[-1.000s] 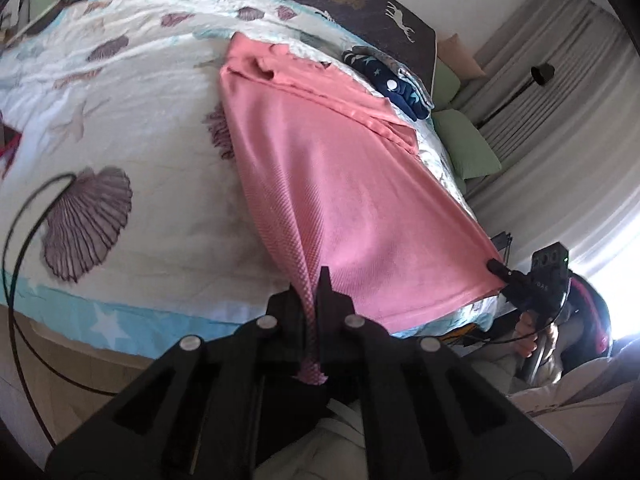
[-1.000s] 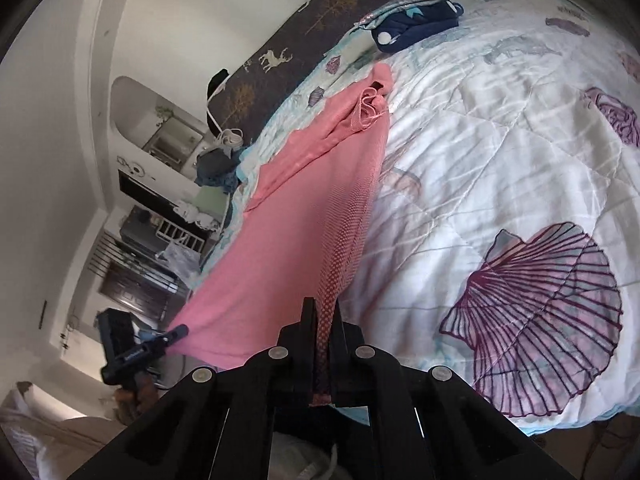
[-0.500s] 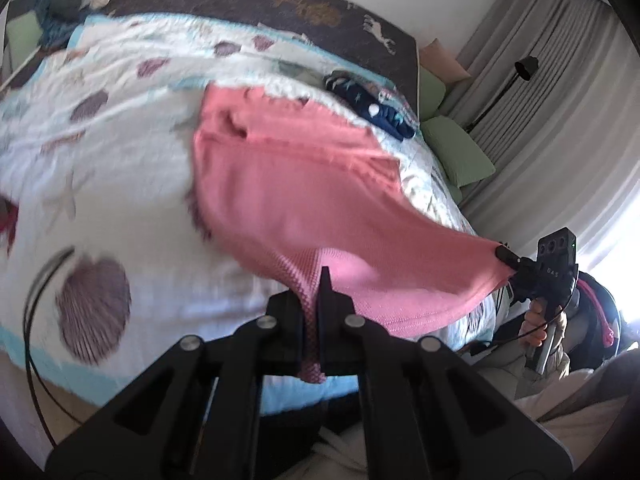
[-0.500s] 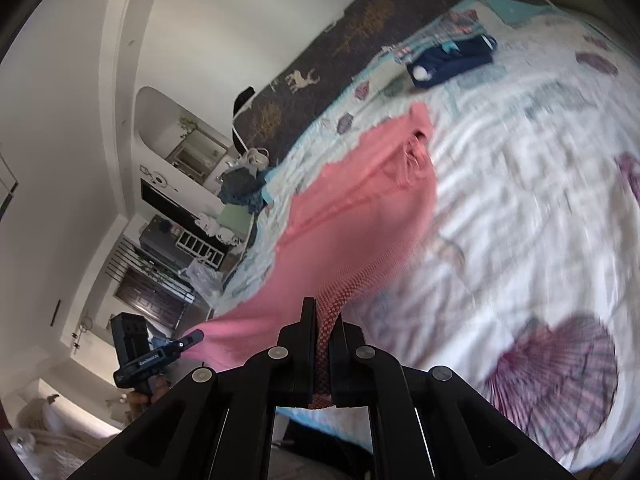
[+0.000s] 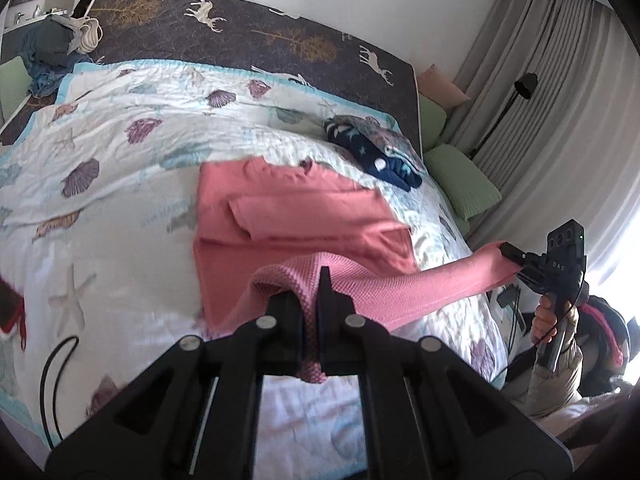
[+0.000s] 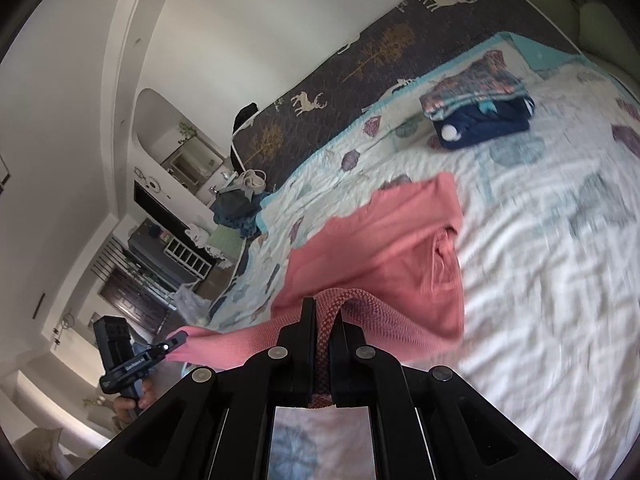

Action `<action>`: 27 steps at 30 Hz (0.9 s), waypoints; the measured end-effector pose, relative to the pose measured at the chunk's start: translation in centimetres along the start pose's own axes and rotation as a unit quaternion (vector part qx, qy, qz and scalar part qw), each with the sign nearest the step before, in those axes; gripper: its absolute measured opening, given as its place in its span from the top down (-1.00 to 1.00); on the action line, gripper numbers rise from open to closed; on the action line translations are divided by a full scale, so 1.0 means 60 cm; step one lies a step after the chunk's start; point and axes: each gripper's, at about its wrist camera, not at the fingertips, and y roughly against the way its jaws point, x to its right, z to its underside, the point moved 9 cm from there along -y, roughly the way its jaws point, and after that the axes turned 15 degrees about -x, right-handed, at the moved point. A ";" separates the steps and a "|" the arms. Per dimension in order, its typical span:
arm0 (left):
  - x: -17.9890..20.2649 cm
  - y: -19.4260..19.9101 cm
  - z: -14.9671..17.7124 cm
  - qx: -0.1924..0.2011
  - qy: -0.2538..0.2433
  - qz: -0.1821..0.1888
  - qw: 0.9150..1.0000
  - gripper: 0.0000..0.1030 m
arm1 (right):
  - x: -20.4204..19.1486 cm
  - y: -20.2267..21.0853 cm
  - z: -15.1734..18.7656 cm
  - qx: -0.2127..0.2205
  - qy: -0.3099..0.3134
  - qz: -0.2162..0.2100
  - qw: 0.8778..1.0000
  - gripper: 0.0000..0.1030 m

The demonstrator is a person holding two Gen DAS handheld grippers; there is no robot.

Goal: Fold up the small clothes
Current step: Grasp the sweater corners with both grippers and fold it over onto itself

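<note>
A pink knitted garment (image 5: pixel 304 216) lies on the shell-print quilt (image 5: pixel 120 184), its far part flat with a sleeve folded across it. Its near hem is lifted off the bed and stretches between both grippers. My left gripper (image 5: pixel 310 300) is shut on one hem corner, and the fabric bunches between its fingers. In the same view the right gripper (image 5: pixel 510 252), held by a hand, pinches the other corner at the right. In the right wrist view my right gripper (image 6: pixel 322 320) is shut on the pink garment (image 6: pixel 384 248). There the left gripper (image 6: pixel 176 338) grips the hem at lower left.
A folded stack of dark blue and patterned clothes (image 5: pixel 376 152) (image 6: pixel 480 108) sits near the quilt's far edge. Behind it runs a dark deer-print cover (image 5: pixel 240 32). Green pillows (image 5: pixel 460 184), a floor lamp (image 5: pixel 524 84) and curtains stand to the right. A black cable (image 5: pixel 52 360) hangs by the near edge.
Both grippers rose and carried the hem forward over the garment. The taut pink sheet has gone slack, and its far part now lies flat on the quilt.
</note>
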 end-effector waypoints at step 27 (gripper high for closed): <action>-0.163 -0.261 -0.256 -0.062 0.071 -0.018 0.995 0.86 | 0.153 -0.258 -0.292 -0.041 -0.039 0.097 0.994 0.90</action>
